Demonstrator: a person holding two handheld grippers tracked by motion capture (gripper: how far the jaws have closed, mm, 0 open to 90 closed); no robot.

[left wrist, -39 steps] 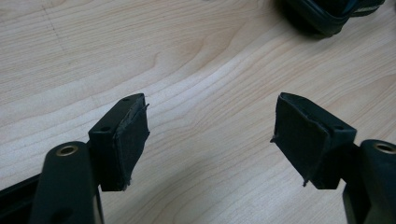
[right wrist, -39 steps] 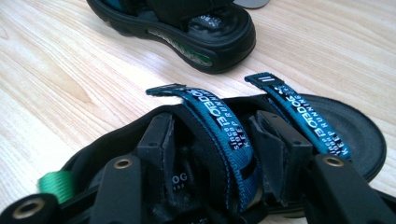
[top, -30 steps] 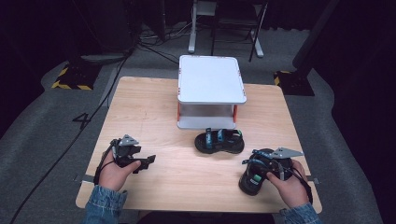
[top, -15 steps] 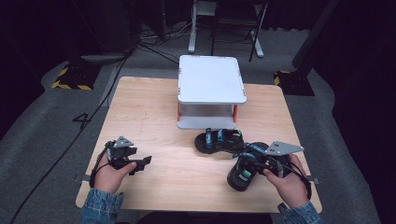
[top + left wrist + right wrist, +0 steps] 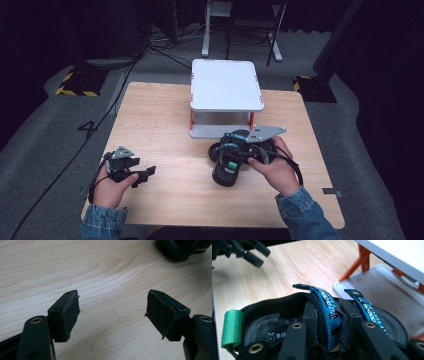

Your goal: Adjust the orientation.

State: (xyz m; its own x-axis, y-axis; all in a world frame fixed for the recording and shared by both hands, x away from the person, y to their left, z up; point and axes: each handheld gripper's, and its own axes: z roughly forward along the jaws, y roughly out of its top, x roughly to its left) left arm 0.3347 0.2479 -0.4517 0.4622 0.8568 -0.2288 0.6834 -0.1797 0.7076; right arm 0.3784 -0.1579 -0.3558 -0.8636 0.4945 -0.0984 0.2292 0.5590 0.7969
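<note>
A pale wood-grain table (image 5: 165, 125) stands on grey carpet in a dark room, with black cables trailing over the floor beyond it. Nearest the person, at about seven o'clock on the tabletop, the left gripper (image 5: 141, 175) rests low in a hand with a denim cuff; in the left gripper view (image 5: 112, 312) its two black padded jaws stand spread wide apart with bare wood between them. At about five o'clock the right gripper (image 5: 235, 159) is held by the other hand, its grey three-cornered plate on top. Its jaws are pressed together on a teal printed strap of a black sandal with a green heel loop (image 5: 227, 167), which hangs tilted, heel end down toward the table; the right gripper view shows this sandal (image 5: 274, 315) close up, the strap pinched between the jaws. Just behind it, toward twelve o'clock, a second black sandal with teal straps (image 5: 216, 151) lies on the table, mostly hidden. Farther off, at the far middle of the table, stands a white two-tier shelf with orange legs (image 5: 225, 85), its lower tray (image 5: 387, 290) just beyond the shoes.
</note>
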